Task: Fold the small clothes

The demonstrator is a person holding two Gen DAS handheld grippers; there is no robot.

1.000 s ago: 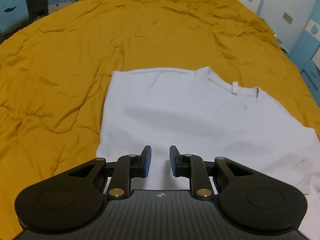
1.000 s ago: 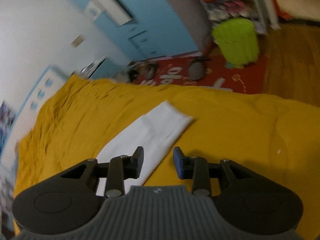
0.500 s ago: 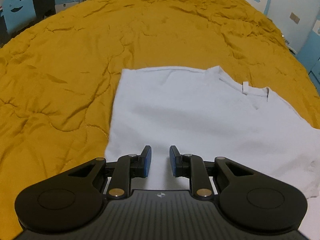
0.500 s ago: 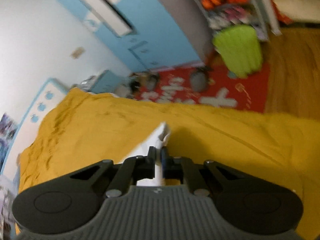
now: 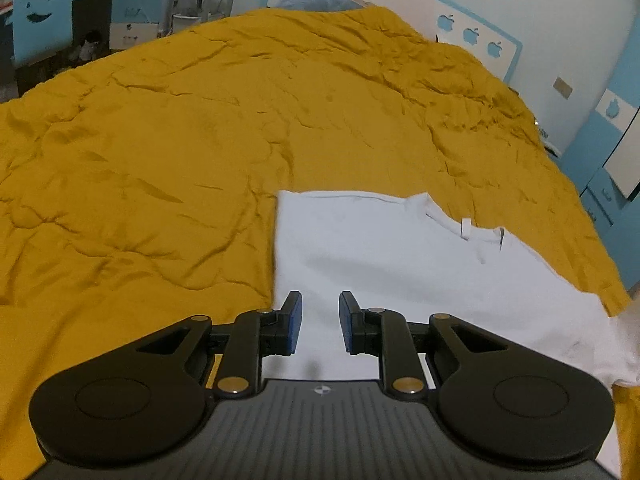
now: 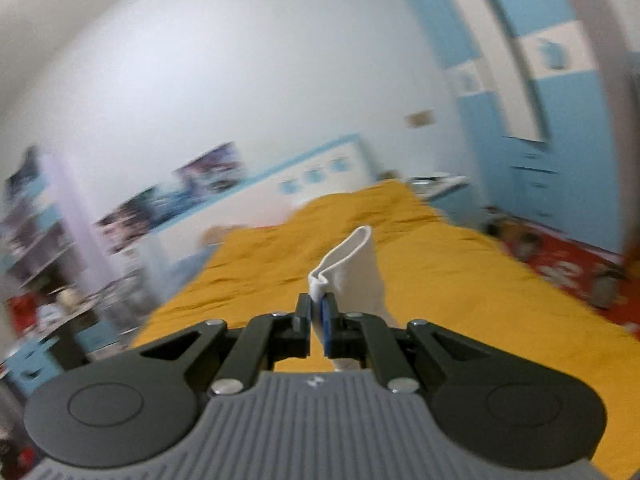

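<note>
A small white shirt (image 5: 400, 264) lies flat on the mustard-yellow bedspread (image 5: 200, 140), its neckline with a small tag toward the right. My left gripper (image 5: 320, 322) is open and empty, hovering just above the shirt's near left part. In the right wrist view my right gripper (image 6: 317, 322) is shut on a folded edge of the white shirt (image 6: 352, 268) and holds it lifted above the bedspread (image 6: 440, 280). That view is blurred by motion.
The bed's headboard with apple shapes (image 5: 472, 36) is at the far end. Blue cabinets (image 5: 612, 152) stand to the right of the bed. A desk and chairs (image 5: 120, 20) are beyond the far left. A red floor mat (image 6: 572, 264) lies beside the bed.
My right gripper shut on the shirt's edge, lifted it and swung round toward the headboard. My left gripper stayed open and shifted left, so the shirt now lies further right in its view.
</note>
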